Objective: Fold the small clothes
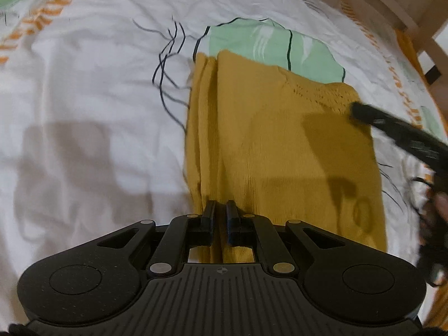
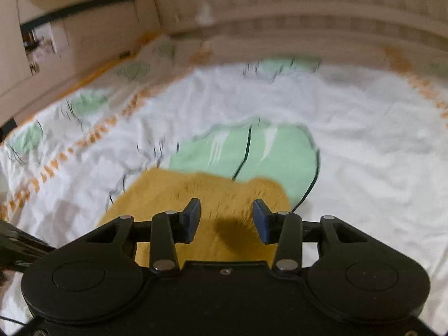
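Note:
A mustard knit garment lies folded on the bed, with a lengthwise fold along its left side. My left gripper is shut on its near edge, and a ridge of the cloth runs up between the two fingers. In the right wrist view, my right gripper hovers open over the garment; its shadow falls on the knit and nothing sits between the blue pads. One of its fingers reaches in over the garment's far right corner in the left wrist view.
The bed sheet is white with green leaf prints and orange borders. A wooden bed frame runs along the far right. The right wrist view shows a wooden headboard behind and drawers to the left.

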